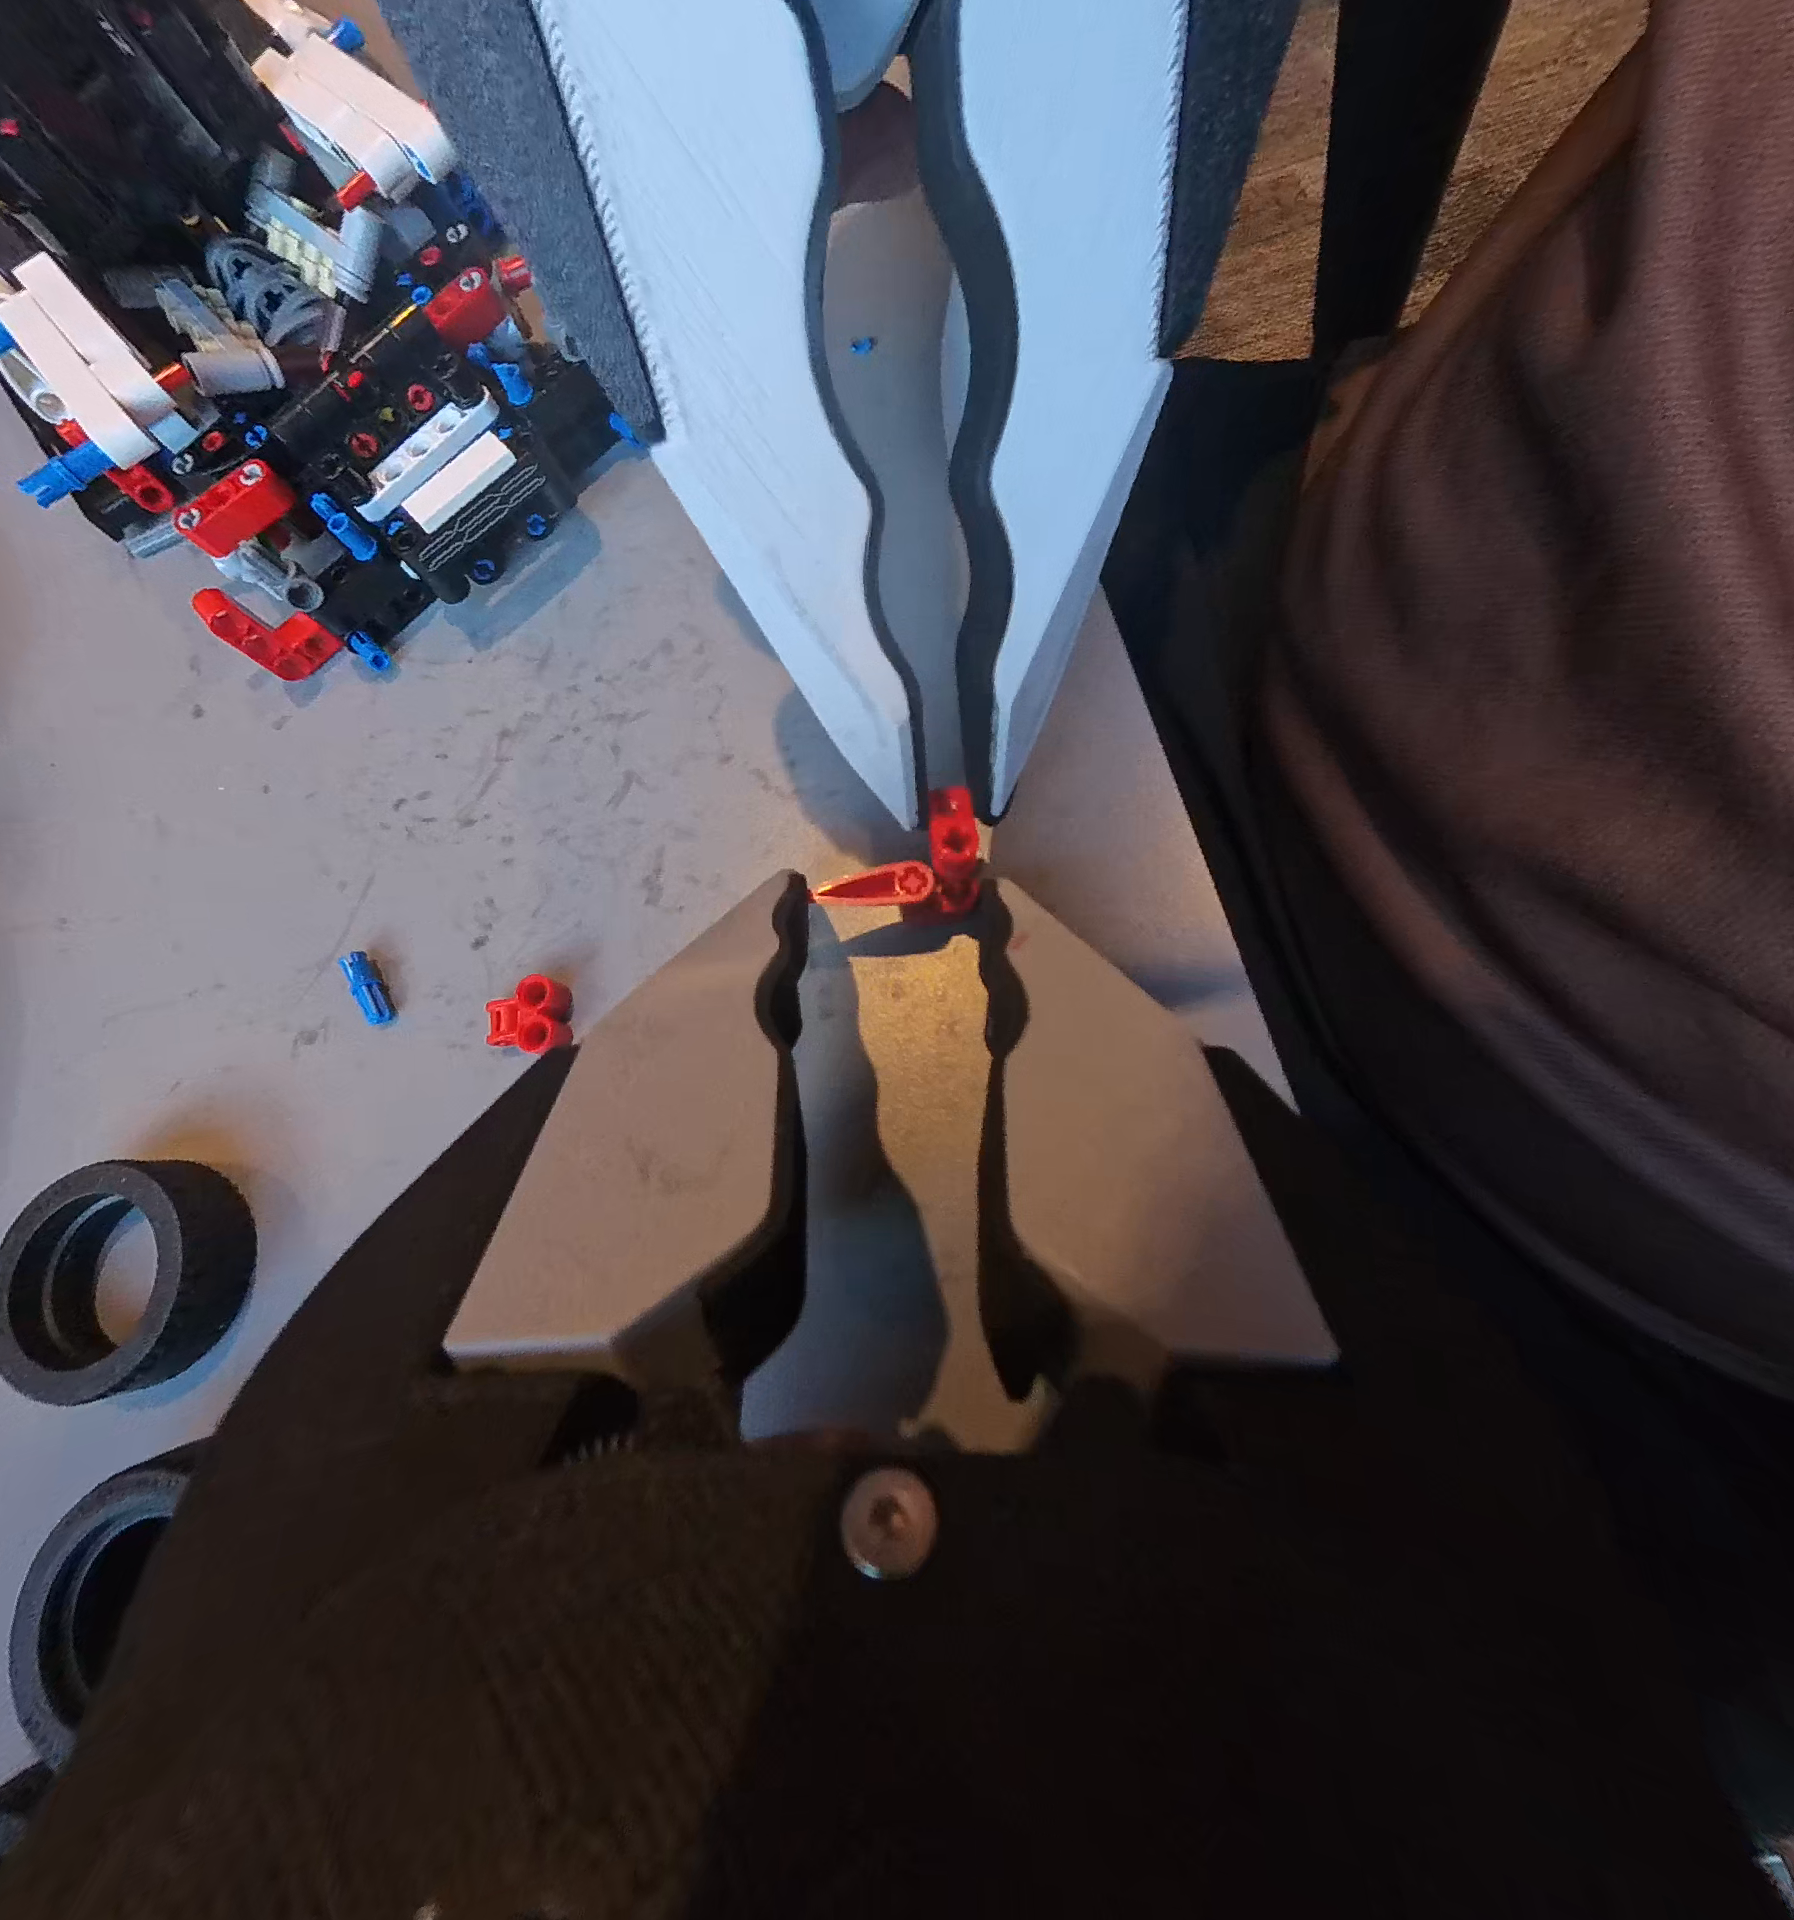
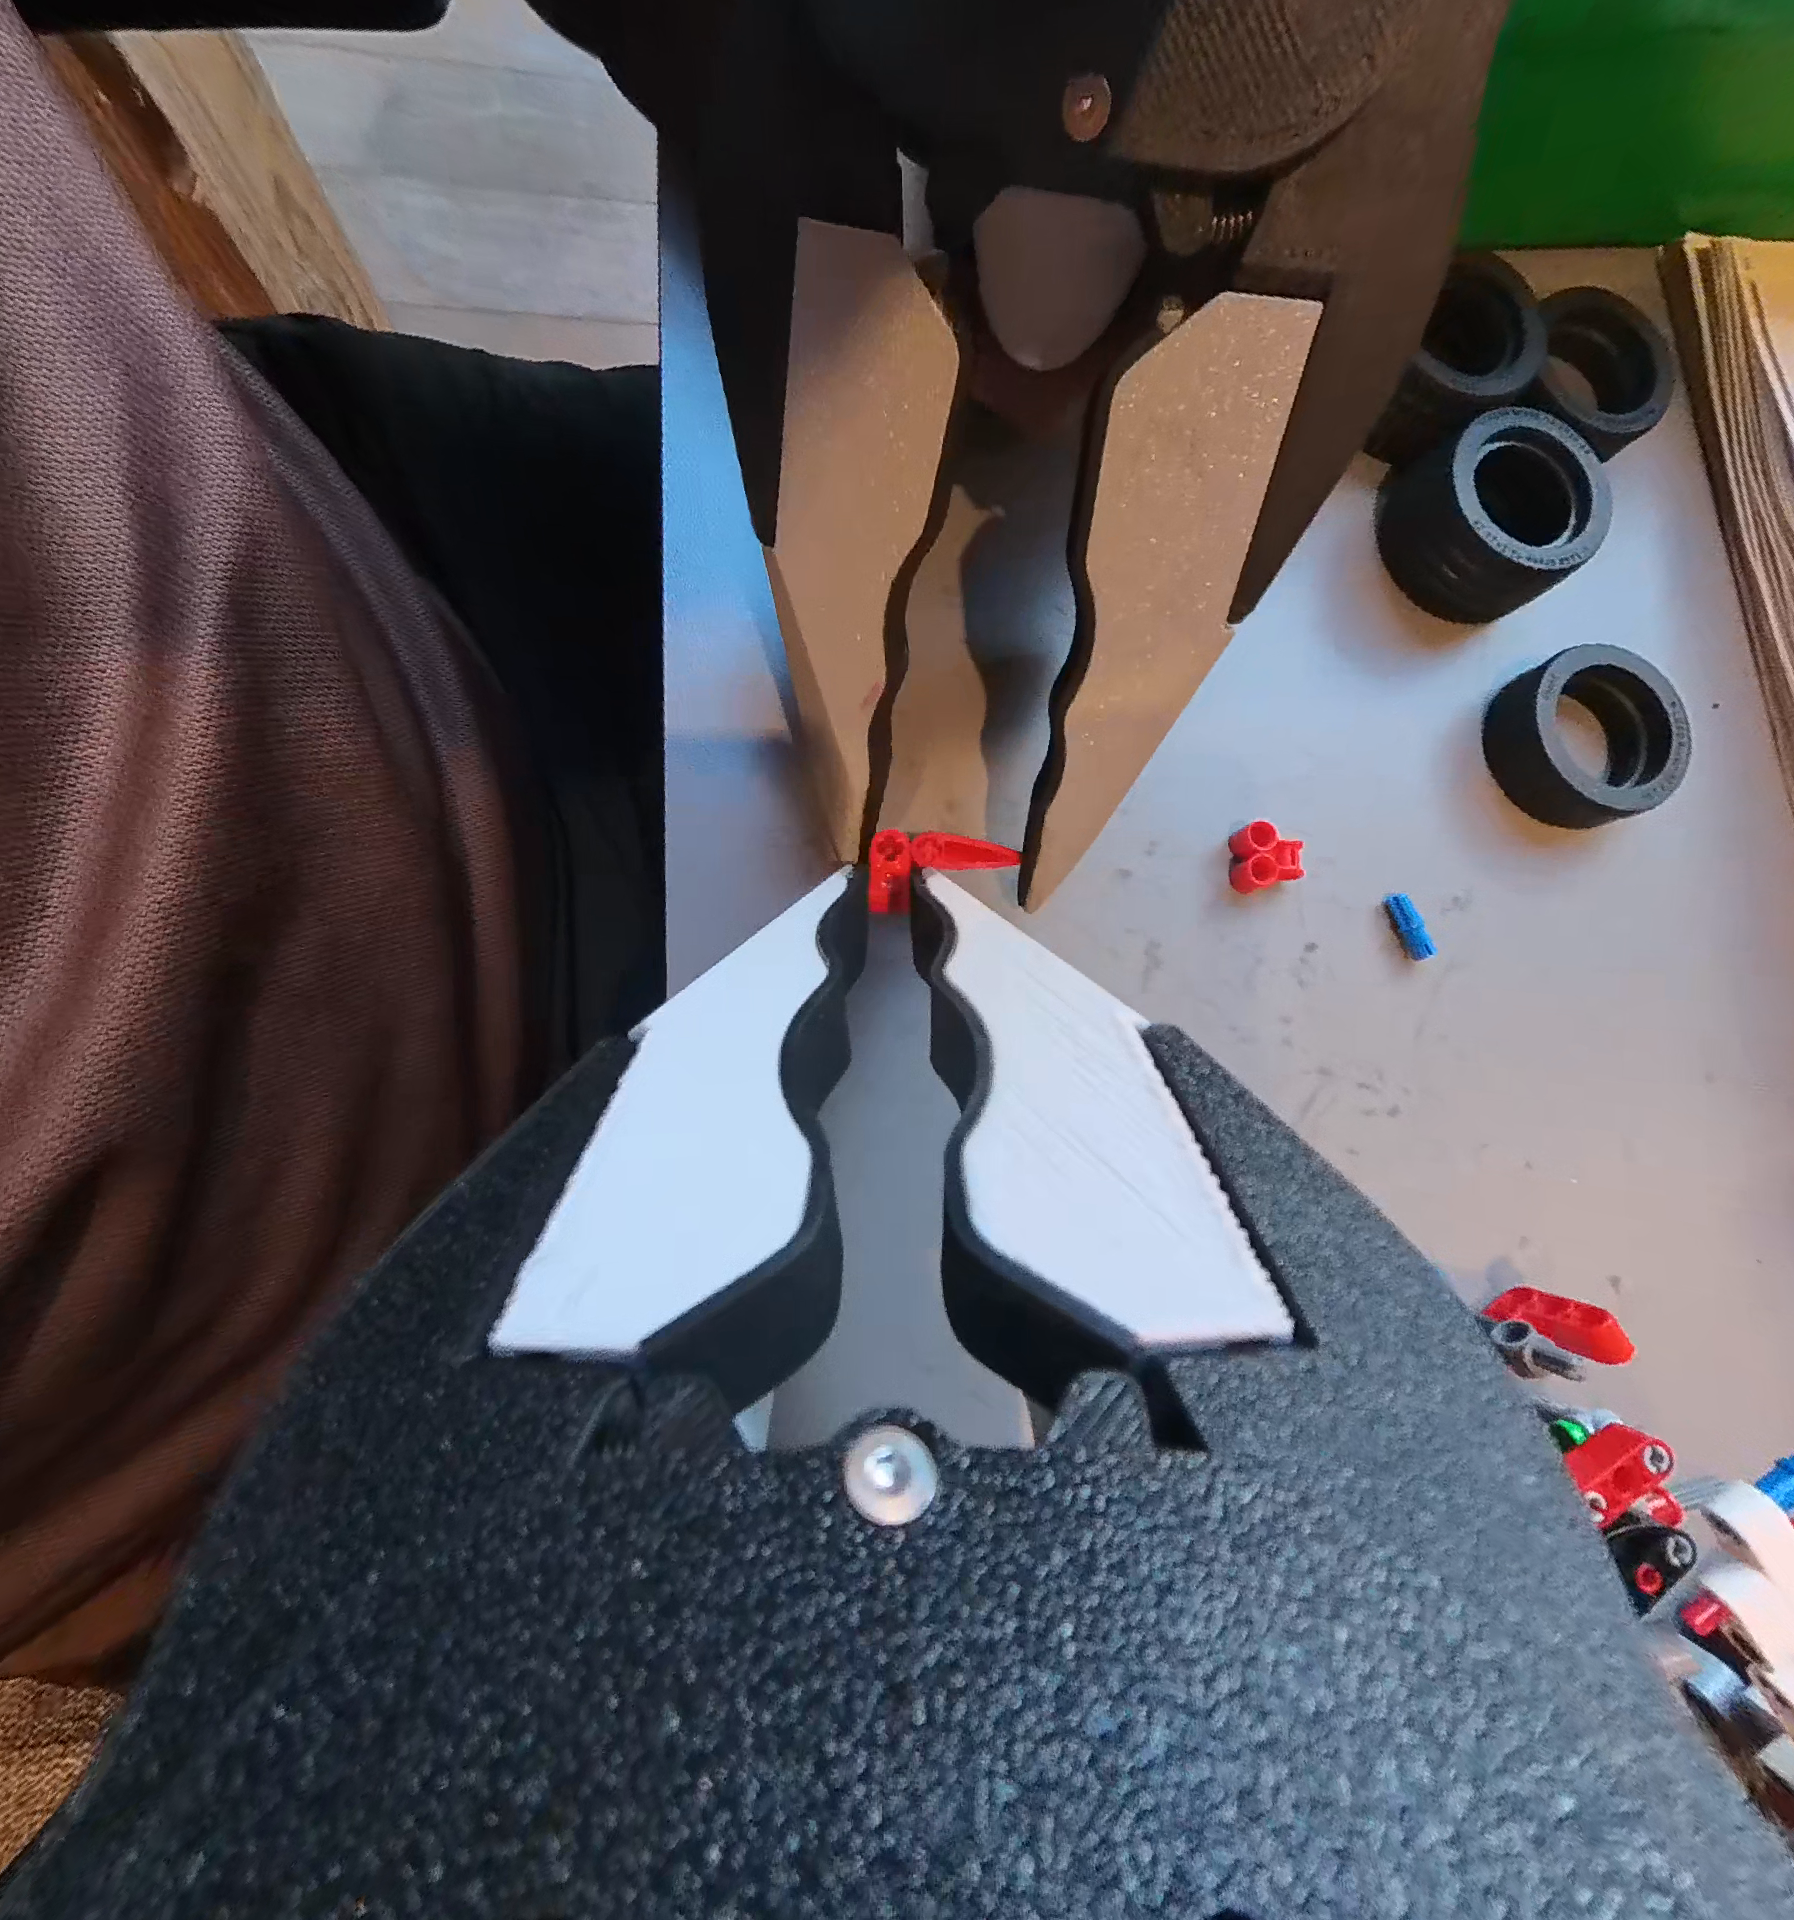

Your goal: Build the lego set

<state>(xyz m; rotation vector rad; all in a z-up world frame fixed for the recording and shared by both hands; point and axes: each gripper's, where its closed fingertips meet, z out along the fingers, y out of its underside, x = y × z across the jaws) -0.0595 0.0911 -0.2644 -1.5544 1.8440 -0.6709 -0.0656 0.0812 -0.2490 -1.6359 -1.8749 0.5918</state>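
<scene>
The white-fingered right claw (image 2: 888, 883) pinches a small red plastic connector piece (image 2: 889, 871) at its tips. The grey-fingered left claw (image 1: 888, 894) stands partly open around the piece's pointed red tab (image 1: 872, 885), seemingly touching it. A loose blue pin (image 1: 367, 988) lies on the grey worktop (image 1: 249, 831).

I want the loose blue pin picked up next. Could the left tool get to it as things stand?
Probably yes. The blue pin lies alone on bare table beside the open left tool, nothing covering it; only a small red connector sits nearby.

A hobby or work room, likely an office or lab corner: a scuffed grey desk (image 1: 249, 831) carries a half-built brick model (image 1: 280, 343) far left of the left gripper (image 1: 888, 899), loose black tyres (image 2: 1584, 748), a paper stack (image 2: 1786, 499); beyond the desk lies brown carpet (image 1: 1288, 177)
</scene>
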